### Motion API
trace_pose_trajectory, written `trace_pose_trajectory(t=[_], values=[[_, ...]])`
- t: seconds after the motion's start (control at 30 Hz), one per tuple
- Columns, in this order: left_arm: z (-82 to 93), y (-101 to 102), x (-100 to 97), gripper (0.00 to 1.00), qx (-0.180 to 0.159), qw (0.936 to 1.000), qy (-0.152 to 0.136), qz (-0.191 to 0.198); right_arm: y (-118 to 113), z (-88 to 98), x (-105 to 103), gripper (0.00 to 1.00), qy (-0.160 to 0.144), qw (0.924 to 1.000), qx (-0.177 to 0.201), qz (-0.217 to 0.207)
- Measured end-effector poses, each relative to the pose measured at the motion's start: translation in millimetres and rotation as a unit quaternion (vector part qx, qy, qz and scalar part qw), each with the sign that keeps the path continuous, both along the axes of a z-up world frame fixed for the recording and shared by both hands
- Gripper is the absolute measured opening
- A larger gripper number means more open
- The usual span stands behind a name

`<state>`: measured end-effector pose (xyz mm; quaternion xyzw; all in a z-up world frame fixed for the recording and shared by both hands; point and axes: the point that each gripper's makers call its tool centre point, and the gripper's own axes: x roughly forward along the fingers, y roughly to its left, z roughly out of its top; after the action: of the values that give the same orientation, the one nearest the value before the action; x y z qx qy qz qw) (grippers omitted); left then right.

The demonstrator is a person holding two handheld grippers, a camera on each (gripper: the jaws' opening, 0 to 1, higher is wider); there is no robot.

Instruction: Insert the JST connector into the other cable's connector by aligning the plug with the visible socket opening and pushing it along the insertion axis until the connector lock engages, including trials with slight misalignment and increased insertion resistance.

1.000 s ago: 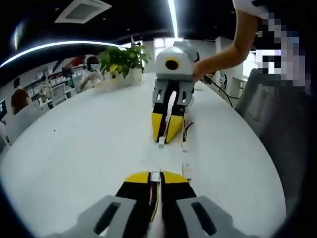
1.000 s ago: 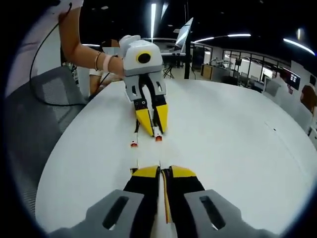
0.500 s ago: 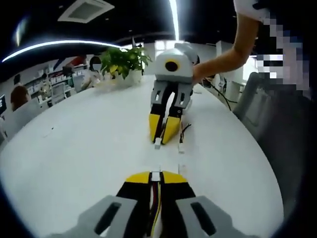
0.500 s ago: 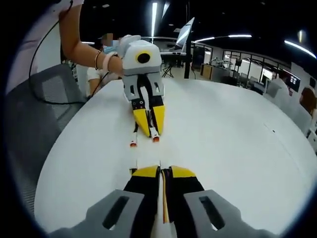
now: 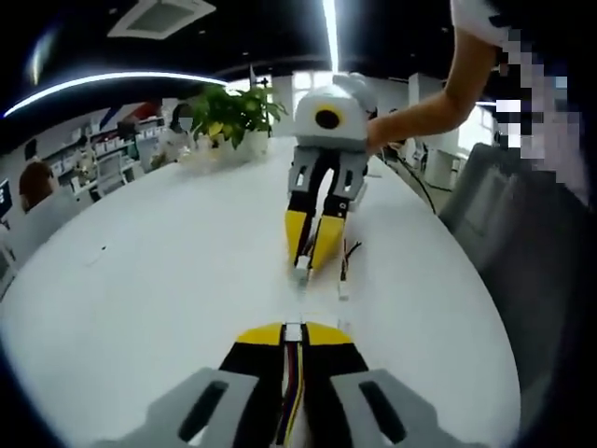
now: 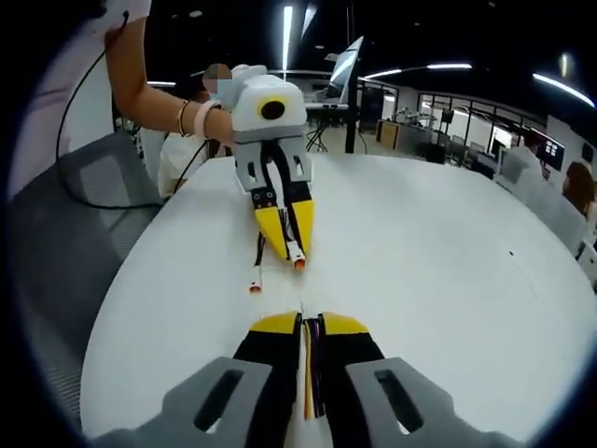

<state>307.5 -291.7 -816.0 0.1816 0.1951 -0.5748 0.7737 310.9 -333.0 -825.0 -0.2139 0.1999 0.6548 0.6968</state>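
The left hand-held gripper (image 5: 293, 329), clamped on its connector (image 5: 293, 330), pointed up-frame at the plug (image 5: 300, 266). That plug sat in the closed right hand-held gripper (image 5: 308, 264), both roughly on one axis, apart.

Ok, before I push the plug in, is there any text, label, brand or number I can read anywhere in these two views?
None can be read.
The left hand-held gripper and right hand-held gripper: yellow and black jaws, no marking that shows.
The white connector at the left jaws' tips: no print visible.
Background screens and shelves: too small and blurred to read.
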Motion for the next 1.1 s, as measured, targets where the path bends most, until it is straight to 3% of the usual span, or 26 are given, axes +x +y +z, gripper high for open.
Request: trace_pose_trajectory(t=[0.13, 0.47, 0.77, 1.1], values=[[11.2, -4, -0.7, 0.00, 0.004, 0.9998, -0.009, -0.015, 4, 9.8, -1, 0.03, -0.008, 0.9999, -0.008, 0.007], [19.6, -11, -2.7, 0.00, 0.023, 0.9986, -0.034, -0.032, 16, 23.6, -2, 0.03, -0.014, 0.9997, -0.011, 0.013], [26.9, -14, -3.4, 0.00, 0.005, 0.9991, -0.030, -0.028, 22, 25.8, -4, 0.04, -0.025, 0.9992, -0.005, 0.030], [25.0, -16, -6.2, 0.00, 0.013, 0.9987, -0.034, -0.035, 24, 23.9, -6, 0.04, -0.023, 0.9992, -0.007, 0.031]])
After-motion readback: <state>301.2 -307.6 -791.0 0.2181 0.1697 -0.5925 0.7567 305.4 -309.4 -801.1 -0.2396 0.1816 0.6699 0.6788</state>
